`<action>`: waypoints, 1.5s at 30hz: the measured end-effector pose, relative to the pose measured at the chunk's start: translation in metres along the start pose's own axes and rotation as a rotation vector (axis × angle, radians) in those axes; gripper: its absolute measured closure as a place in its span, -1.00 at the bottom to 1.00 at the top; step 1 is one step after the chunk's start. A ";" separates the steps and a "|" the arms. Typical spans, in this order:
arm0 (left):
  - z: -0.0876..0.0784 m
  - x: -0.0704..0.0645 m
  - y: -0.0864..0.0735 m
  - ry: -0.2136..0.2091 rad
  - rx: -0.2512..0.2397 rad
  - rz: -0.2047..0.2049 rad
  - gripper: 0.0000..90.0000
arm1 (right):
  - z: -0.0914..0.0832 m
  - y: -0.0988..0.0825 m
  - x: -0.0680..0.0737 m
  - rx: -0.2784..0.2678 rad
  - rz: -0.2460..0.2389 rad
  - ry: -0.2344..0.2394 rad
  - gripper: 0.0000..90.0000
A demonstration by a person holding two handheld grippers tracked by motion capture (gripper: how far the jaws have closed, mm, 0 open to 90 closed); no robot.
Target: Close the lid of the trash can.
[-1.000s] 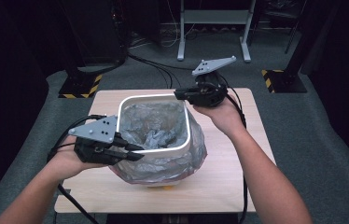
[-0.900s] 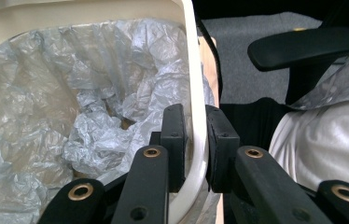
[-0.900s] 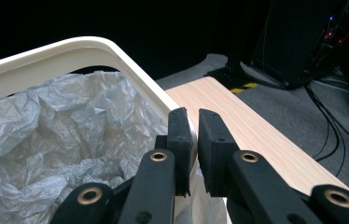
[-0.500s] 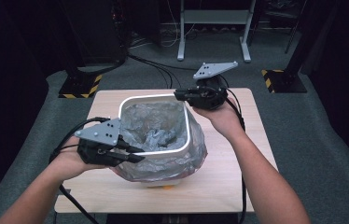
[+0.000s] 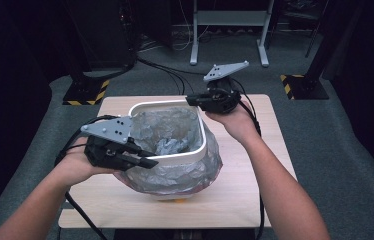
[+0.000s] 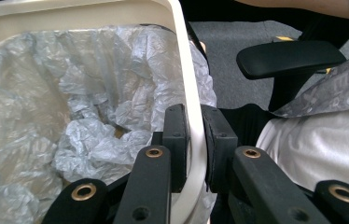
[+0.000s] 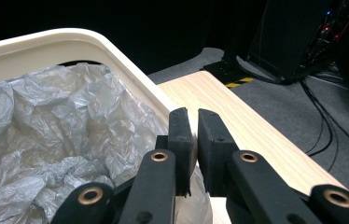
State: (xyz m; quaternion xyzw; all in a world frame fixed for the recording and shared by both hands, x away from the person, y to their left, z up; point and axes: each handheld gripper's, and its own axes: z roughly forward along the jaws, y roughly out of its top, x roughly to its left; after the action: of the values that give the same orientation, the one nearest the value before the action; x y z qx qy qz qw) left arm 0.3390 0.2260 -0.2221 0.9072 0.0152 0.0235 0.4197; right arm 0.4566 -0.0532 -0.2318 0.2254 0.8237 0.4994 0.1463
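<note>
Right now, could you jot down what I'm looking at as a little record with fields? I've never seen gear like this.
Setting: wooden table in a dark room
Main object: white rim of a bin lined with a crinkled grey plastic bag
Left gripper: clamped on the near-left part of the rim, one jaw inside, one outside
Right gripper: clamped on the far-right corner of the rim
Bag: spills over the outside below the rim
Inside the bin: crumpled liner; contents cannot be told
</note>
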 end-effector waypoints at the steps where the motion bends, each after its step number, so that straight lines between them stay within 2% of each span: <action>1: 0.000 0.000 -0.001 -0.002 -0.004 -0.006 0.81 | 0.000 -0.002 -0.001 -0.007 0.009 0.006 0.86; 6: 0.001 0.004 -0.006 -0.021 -0.026 -0.037 0.81 | 0.002 -0.008 -0.003 -0.002 0.034 0.027 0.86; 12: -0.002 0.002 -0.003 -0.002 -0.022 -0.012 0.80 | 0.002 -0.008 -0.004 0.003 0.039 0.026 0.86; 15: -0.004 -0.001 -0.006 0.001 -0.022 0.000 0.79 | -0.004 -0.001 0.000 -0.018 0.024 0.012 0.86; 19: -0.007 -0.003 -0.012 -0.003 -0.036 0.005 0.80 | -0.005 0.003 0.008 -0.004 -0.007 -0.004 0.86; 25: -0.008 -0.003 -0.016 0.004 -0.041 0.003 0.79 | -0.006 0.004 0.010 -0.009 -0.015 -0.003 0.86; 29: -0.007 -0.003 -0.016 0.015 -0.046 0.015 0.79 | -0.011 0.009 0.013 -0.019 -0.037 -0.023 0.86; 32: -0.006 -0.003 -0.015 0.005 -0.045 0.016 0.79 | -0.013 0.012 0.014 -0.017 -0.048 -0.033 0.86; 36: -0.006 -0.001 -0.016 -0.001 -0.049 0.013 0.79 | -0.011 0.009 0.014 -0.001 -0.049 -0.036 0.86; 40: -0.007 -0.001 -0.016 -0.006 -0.043 0.014 0.79 | -0.009 0.005 0.011 -0.013 -0.027 -0.023 0.86; 45: -0.007 0.000 -0.021 -0.011 -0.042 0.013 0.79 | -0.010 0.004 0.013 -0.022 -0.033 -0.020 0.86</action>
State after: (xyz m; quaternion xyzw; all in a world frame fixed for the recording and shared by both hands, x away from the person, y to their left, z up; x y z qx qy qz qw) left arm 0.3384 0.2449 -0.2334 0.8985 0.0066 0.0212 0.4384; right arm 0.4414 -0.0521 -0.2239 0.2152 0.8202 0.5036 0.1653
